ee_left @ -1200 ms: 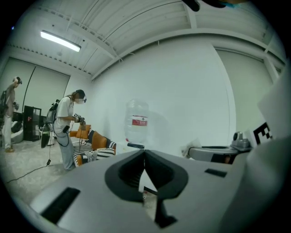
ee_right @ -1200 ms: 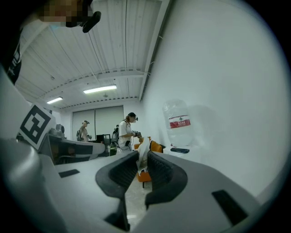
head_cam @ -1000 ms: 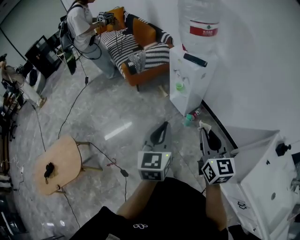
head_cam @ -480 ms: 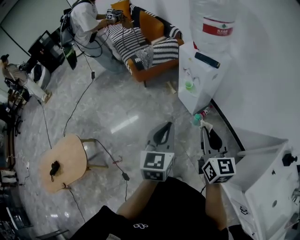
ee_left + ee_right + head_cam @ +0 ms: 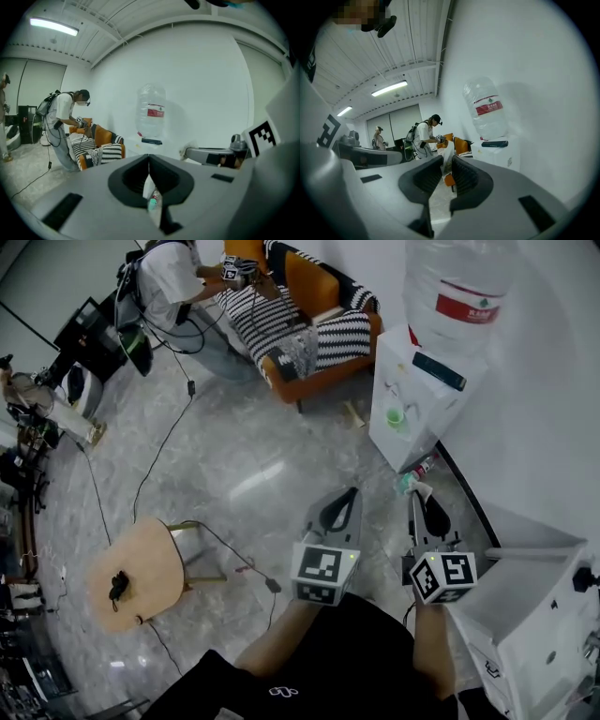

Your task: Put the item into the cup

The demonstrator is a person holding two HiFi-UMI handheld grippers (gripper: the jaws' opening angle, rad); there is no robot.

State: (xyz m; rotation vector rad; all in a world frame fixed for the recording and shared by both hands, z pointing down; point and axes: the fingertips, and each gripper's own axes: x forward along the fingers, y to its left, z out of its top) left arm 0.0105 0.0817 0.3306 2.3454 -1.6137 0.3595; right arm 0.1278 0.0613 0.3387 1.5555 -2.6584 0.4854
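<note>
A small green cup [image 5: 396,415] stands in the tap bay of the white water dispenser [image 5: 417,399]. My right gripper [image 5: 415,495] is shut on a small white paper packet [image 5: 419,487], which sticks out past its tips. In the right gripper view the packet [image 5: 446,157] is pinched between the jaws of the right gripper [image 5: 447,153]. That gripper hangs above the floor, short of the dispenser. My left gripper [image 5: 352,491] is beside it, shut with nothing in it; in its own view the left gripper [image 5: 149,156] has its tips touching.
A plastic bottle [image 5: 414,474] lies on the floor at the dispenser's foot. A black remote [image 5: 438,370] rests on the dispenser top. An orange sofa [image 5: 314,296] and another person [image 5: 173,282] are farther off. A wooden stool [image 5: 136,573] with cables stands left; a white cabinet [image 5: 539,615] stands right.
The head view has shifted, so the dispenser, the cup and the sofa sit farther right in the picture. Both grippers keep their pose, and the right one still holds the packet.
</note>
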